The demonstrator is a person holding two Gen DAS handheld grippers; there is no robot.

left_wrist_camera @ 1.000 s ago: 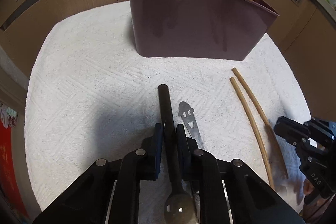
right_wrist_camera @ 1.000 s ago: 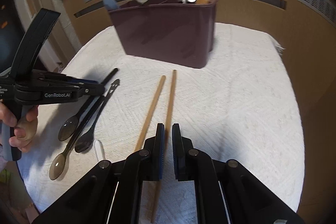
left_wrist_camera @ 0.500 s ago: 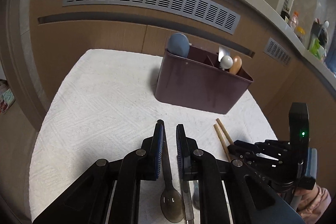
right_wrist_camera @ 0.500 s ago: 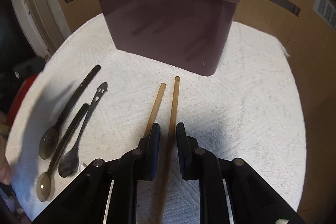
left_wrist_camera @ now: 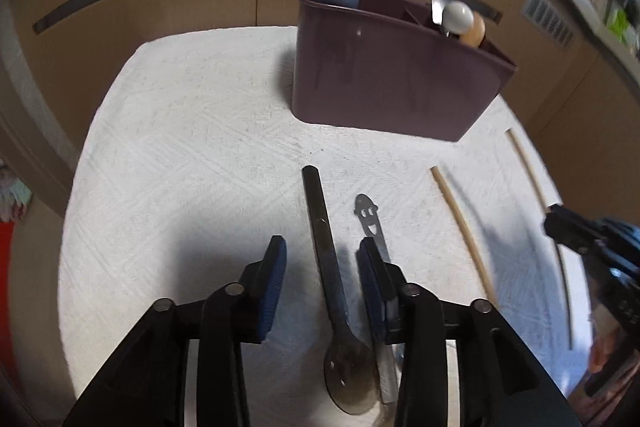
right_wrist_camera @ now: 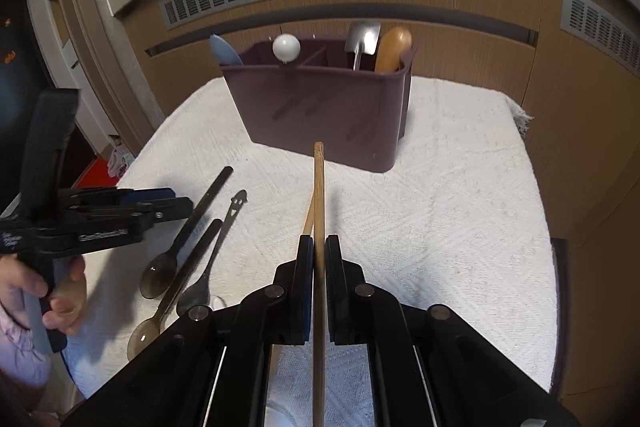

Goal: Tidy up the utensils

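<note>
left gripper (left_wrist_camera: 320,267): jaws have just been opening and stand moderately apart, pads clear of the dark spoon (left_wrist_camera: 334,291) lying flat between them on the white cloth (left_wrist_camera: 180,147). smiley-handled spoon (left_wrist_camera: 370,223) lies just beside it at 3 o'clock. right gripper (right_wrist_camera: 319,267): jaws narrow, clamped on one wooden chopstick (right_wrist_camera: 319,195), its tip raised toward 12 o'clock. the second chopstick (right_wrist_camera: 308,219) rests on the cloth just beside, at 9 o'clock. maroon utensil caddy (right_wrist_camera: 320,111) stands at 12 o'clock, holding a blue spatula (right_wrist_camera: 224,51), white ball-ended utensil (right_wrist_camera: 286,47), metal utensil (right_wrist_camera: 362,39) and wooden handle (right_wrist_camera: 392,49). three spoons lie at 9 o'clock of the chopsticks in the right wrist view.
</note>
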